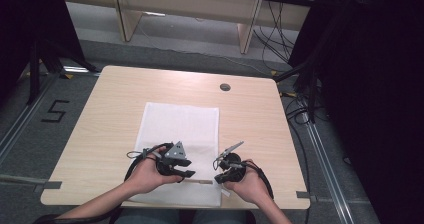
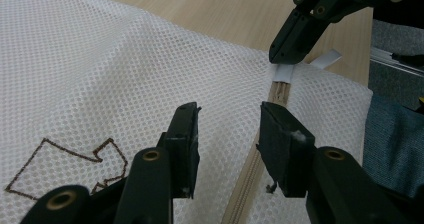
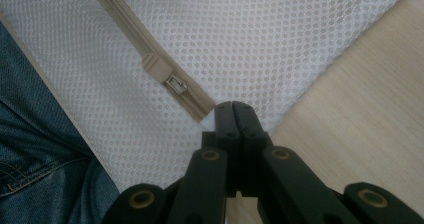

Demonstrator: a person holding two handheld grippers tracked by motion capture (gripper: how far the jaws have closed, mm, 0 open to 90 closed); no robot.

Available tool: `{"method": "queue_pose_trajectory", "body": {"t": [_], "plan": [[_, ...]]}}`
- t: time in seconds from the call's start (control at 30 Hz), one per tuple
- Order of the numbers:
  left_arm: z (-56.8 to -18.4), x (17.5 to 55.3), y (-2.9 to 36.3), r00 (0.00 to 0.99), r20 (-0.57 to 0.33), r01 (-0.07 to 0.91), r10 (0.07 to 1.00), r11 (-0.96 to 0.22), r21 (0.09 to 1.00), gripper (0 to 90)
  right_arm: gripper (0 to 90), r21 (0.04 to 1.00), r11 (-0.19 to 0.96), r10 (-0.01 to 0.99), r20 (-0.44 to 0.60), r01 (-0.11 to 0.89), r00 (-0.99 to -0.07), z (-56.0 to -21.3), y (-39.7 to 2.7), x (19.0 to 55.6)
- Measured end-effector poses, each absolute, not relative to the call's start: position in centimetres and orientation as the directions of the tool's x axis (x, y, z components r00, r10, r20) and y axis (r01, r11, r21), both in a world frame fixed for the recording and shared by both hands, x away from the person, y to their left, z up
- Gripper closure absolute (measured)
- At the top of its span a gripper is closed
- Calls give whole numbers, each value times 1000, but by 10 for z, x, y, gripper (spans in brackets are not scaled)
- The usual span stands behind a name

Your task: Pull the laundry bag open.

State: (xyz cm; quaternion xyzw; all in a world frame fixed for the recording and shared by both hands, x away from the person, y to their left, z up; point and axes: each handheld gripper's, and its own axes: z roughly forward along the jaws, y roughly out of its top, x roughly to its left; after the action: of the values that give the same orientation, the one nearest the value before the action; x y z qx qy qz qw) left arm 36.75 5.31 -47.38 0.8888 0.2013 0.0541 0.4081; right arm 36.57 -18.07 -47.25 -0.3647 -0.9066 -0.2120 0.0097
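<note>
Mesh bag (image 1: 181,134), white, flat on table (image 1: 100,114), near edge. Right gripper (image 2: 284,59) clamped on bag's end by zip (image 3: 150,59). Left gripper (image 2: 227,134) part-open astride zip, nothing btwn pads. Risk: slider (image 3: 176,84) missed, mesh pinched instead, zip jams.

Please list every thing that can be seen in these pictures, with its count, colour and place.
mesh bag: one, white, flat on the table's near middle
zipper: one, beige, along the bag's near edge
zipper slider: one, metal, on the zipper
white tab: one, at the zipper's end, pinched by the right hand-held gripper
table: one, light wood
left hand-held gripper: black, jaws apart over the zipper
right hand-held gripper: black, shut on the tab
hands: two, at the near edge
</note>
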Motion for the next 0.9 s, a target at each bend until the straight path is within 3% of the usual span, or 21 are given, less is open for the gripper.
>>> {"method": "queue_pose_trajectory", "body": {"t": [0.6, 0.9], "plan": [[-489, 363, 29, 937, -99, 308, 336, -656, 689, 629, 900, 320, 642, 668, 212, 697, -713, -480, -176, 364], [-496, 361, 23, 943, -116, 306, 313, -671, 675, 651, 900, 339, 667, 649, 174, 664, -741, -481, -175, 365]]}}
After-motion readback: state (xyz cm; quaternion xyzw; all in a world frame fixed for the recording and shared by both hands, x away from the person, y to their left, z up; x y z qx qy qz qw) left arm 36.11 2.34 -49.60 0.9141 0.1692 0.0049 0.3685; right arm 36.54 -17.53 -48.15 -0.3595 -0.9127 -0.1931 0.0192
